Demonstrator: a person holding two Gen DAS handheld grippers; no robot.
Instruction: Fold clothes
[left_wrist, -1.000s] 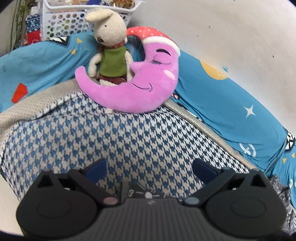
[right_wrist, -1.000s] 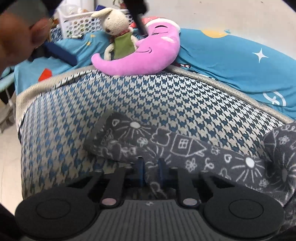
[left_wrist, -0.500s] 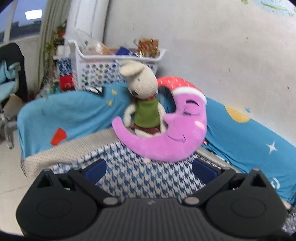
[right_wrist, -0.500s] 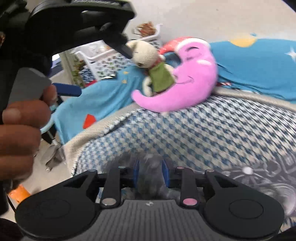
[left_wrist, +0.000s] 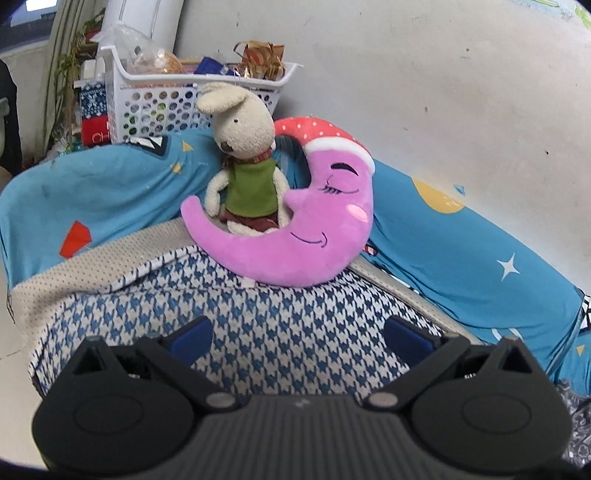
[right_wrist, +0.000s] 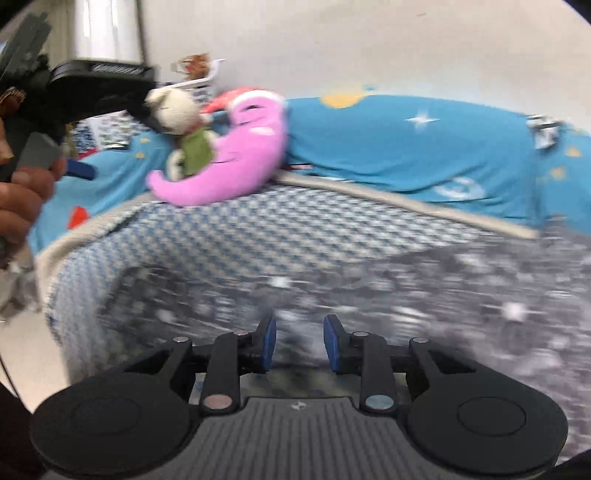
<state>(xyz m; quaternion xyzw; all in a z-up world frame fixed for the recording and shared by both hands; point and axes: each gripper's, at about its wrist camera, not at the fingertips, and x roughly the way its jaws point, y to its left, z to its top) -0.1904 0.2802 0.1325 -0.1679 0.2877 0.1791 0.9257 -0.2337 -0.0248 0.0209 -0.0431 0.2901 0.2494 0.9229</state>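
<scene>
L gripper (left_wrist: 297, 338) jaws spread wide, empty, over houndstooth cover (left_wrist: 280, 332). R gripper (right_wrist: 299, 345) jaws apart, nothing between; blurred grey garment (right_wrist: 406, 295) lower-right of frame.

Even, diffuse indoor light fills both views; no hard shadows fall and no glare shows. The left wrist view is sharp: the houndstooth cover (left_wrist: 280, 328) between the fingers and the moon pillow (left_wrist: 295, 240) beyond them are crisply rendered. The right wrist view is smeared by motion blur; the dark patterned garment (right_wrist: 406, 295) ahead of the fingers streaks sideways, while the gripper body stays sharp. Fisheye distortion bends the blue bedding (right_wrist: 406, 147) and wall toward dark vignetted corners.
</scene>
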